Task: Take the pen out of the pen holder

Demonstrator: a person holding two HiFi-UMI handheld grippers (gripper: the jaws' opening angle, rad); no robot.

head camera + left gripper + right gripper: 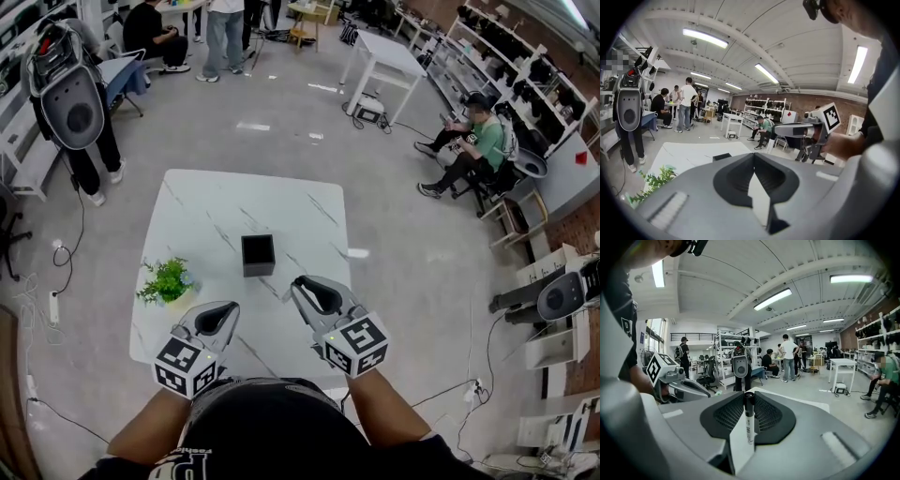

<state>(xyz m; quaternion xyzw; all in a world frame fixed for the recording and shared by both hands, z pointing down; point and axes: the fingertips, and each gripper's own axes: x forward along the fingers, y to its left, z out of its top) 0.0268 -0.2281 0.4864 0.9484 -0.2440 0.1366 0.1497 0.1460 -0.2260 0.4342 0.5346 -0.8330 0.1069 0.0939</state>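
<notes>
Pen (749, 420) was clamped in the right hand-held gripper (302, 285), clear of the pen holder (258, 255).
Its long axis ran along the jaws. The holder stood just ahead on the white table (206, 202). The left hand-held gripper (228, 311) was closed on nothing, with a busy workshop around.

- Black square pen holder (258, 268): the interior is dark in the head view and its contents cannot be told. In the left gripper view only its top edge shows, above the grey body of the left gripper (753, 155).
- Black-capped pen with pale barrel (749, 420): the lower end is hidden between the jaws of the right gripper (749, 394), and the barrel print is too small to read. It is out of sight in the head view.
- Small green leafy plant (656, 180): its base is hidden behind the left gripper's body.
- White marble-patterned table (806, 404): it is largely covered by the right gripper's body.
</notes>
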